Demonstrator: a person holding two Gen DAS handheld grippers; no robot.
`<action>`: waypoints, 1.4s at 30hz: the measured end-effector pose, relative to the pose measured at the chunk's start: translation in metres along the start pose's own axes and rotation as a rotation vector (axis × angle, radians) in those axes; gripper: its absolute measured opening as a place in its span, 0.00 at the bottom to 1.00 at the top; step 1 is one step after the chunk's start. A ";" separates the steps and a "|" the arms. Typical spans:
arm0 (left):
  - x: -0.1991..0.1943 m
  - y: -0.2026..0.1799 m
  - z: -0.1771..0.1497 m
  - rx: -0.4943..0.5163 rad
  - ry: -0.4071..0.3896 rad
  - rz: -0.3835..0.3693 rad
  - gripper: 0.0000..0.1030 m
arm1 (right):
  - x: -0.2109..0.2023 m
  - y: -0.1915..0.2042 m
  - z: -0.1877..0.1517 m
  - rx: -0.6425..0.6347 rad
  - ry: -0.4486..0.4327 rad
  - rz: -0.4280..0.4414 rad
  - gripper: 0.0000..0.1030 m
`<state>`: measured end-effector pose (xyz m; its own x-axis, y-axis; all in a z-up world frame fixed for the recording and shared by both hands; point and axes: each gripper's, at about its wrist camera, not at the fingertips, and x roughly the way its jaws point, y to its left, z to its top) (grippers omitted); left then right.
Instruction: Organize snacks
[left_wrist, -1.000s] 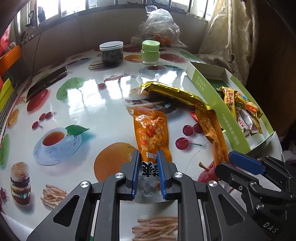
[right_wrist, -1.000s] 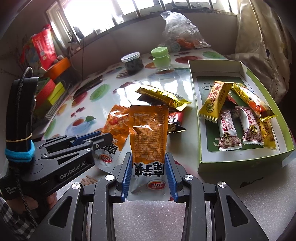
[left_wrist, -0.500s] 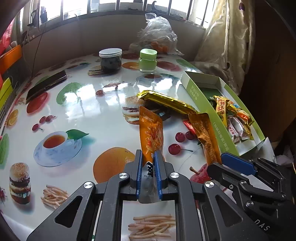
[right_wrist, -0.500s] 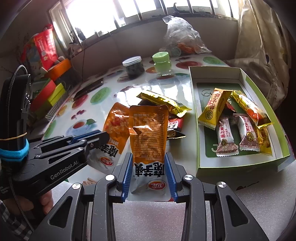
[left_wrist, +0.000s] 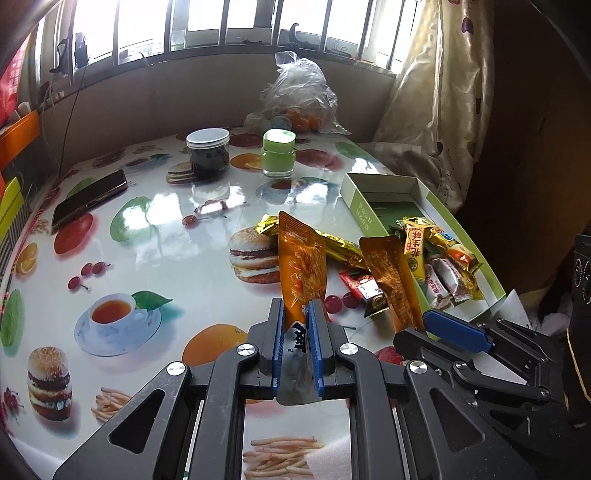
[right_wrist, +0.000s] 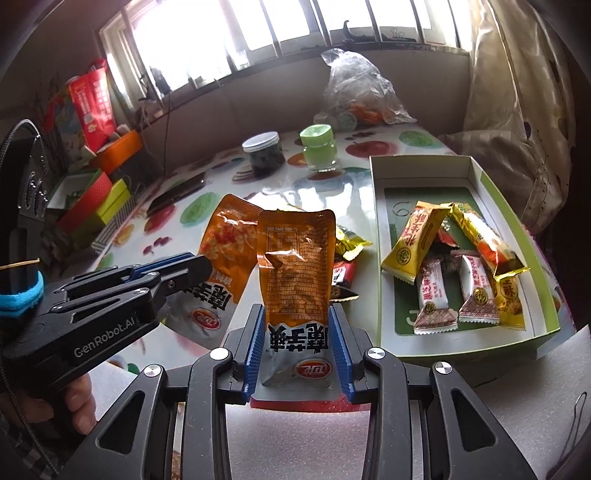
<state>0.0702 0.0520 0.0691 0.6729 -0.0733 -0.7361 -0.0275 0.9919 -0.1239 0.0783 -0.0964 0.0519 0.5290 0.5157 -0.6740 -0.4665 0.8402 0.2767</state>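
Note:
My left gripper (left_wrist: 295, 332) is shut on an orange snack pouch (left_wrist: 303, 269) and holds it upright above the table. My right gripper (right_wrist: 297, 332) is shut on a second orange snack pouch (right_wrist: 295, 266), also lifted upright. Each gripper shows in the other's view: the right one (left_wrist: 454, 332) and its pouch (left_wrist: 395, 284), the left one (right_wrist: 173, 266) and its pouch (right_wrist: 225, 251). A green-and-white box (right_wrist: 388, 258) to the right holds several wrapped bars (right_wrist: 417, 236). A gold packet (left_wrist: 332, 240) and a small red packet (left_wrist: 364, 288) lie on the table beside the box.
A dark jar with a white lid (left_wrist: 207, 151), a green jar (left_wrist: 278, 152) and a plastic bag (left_wrist: 295, 99) stand at the back. A phone (left_wrist: 88, 201) lies at the left. Coloured boxes (right_wrist: 99, 206) sit beyond the table's left edge. A curtain (right_wrist: 517, 129) hangs at the right.
My left gripper closed tighter on its pouch and lifted it from lying flat to standing upright. My right gripper rose slightly with its pouch still held.

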 end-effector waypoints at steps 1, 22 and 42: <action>-0.002 -0.001 0.002 0.003 -0.007 -0.002 0.13 | -0.002 -0.001 0.002 0.003 -0.008 0.000 0.32; 0.002 -0.044 0.047 0.057 -0.055 -0.107 0.13 | -0.038 -0.044 0.024 0.071 -0.100 -0.101 0.32; 0.031 -0.084 0.075 0.095 -0.034 -0.179 0.13 | -0.050 -0.097 0.029 0.150 -0.125 -0.190 0.32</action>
<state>0.1490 -0.0254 0.1063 0.6853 -0.2470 -0.6851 0.1631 0.9689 -0.1862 0.1179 -0.1983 0.0787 0.6844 0.3556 -0.6365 -0.2451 0.9344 0.2585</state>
